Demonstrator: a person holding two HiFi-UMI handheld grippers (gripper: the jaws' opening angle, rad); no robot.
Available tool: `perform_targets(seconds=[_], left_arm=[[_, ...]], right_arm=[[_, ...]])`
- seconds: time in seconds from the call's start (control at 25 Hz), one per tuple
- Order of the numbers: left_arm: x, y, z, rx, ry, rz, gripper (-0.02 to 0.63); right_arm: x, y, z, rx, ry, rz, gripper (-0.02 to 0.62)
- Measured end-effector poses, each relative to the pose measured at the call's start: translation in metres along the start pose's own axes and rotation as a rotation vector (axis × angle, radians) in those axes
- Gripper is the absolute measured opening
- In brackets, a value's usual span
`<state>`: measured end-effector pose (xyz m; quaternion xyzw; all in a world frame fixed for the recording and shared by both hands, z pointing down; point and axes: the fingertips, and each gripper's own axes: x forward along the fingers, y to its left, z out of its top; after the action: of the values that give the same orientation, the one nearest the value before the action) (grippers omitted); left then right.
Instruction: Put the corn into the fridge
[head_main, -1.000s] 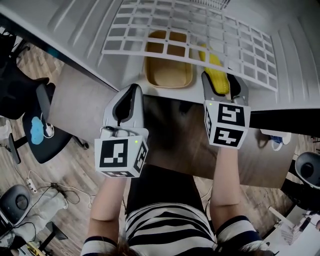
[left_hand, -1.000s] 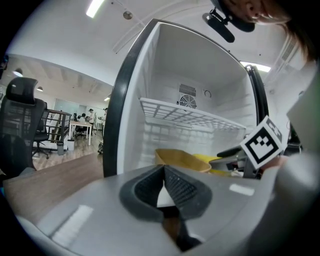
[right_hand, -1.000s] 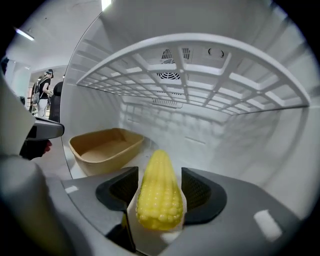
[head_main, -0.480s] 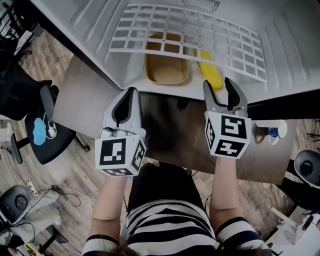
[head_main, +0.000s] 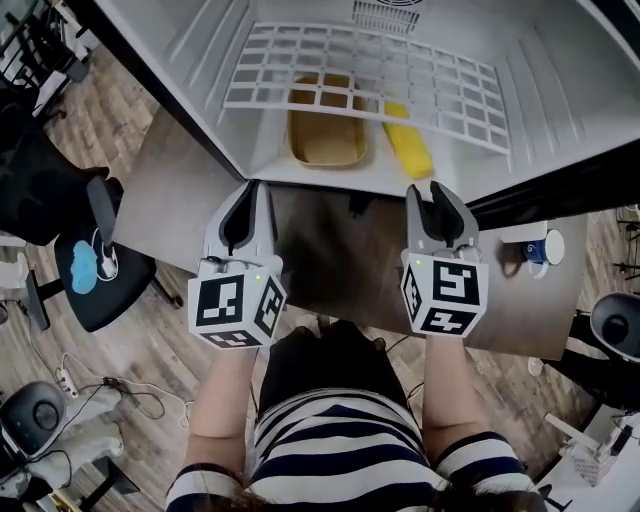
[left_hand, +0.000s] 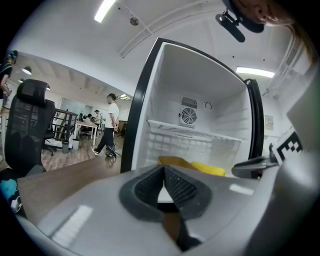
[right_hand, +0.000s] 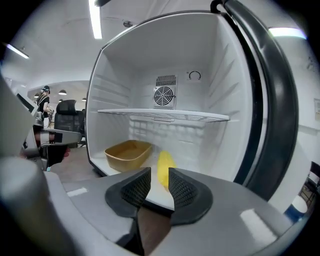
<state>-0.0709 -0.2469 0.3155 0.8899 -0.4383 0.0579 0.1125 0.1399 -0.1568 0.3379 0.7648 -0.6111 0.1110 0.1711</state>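
Beside the tray lies the corn: likely light, stiff, best pinched mid-cob. The right gripper, empty, has just been closing to half-width; the left gripper is closed, empty.

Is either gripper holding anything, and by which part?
Nothing is held. The right gripper has just been closing its jaws with nothing between them; the left gripper is shut, empty. The corn lies inside the fridge, clear of both.
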Motion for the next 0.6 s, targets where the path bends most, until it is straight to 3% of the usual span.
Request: perform_targets(seconds=[0.28,0.6], left_arm=[[-0.013,0.002,0.002,0.000,0.009,0.002,0.000],[-0.030,0.006,-0.002,0.006,0.037,0.005,0.000]], right_arm=[[-0.020,-0.003,-0.003,0.017,-0.017,-0.004,0.041],[-0.036,0.000,-0.012,0.005,0.014,0.014,0.004]])
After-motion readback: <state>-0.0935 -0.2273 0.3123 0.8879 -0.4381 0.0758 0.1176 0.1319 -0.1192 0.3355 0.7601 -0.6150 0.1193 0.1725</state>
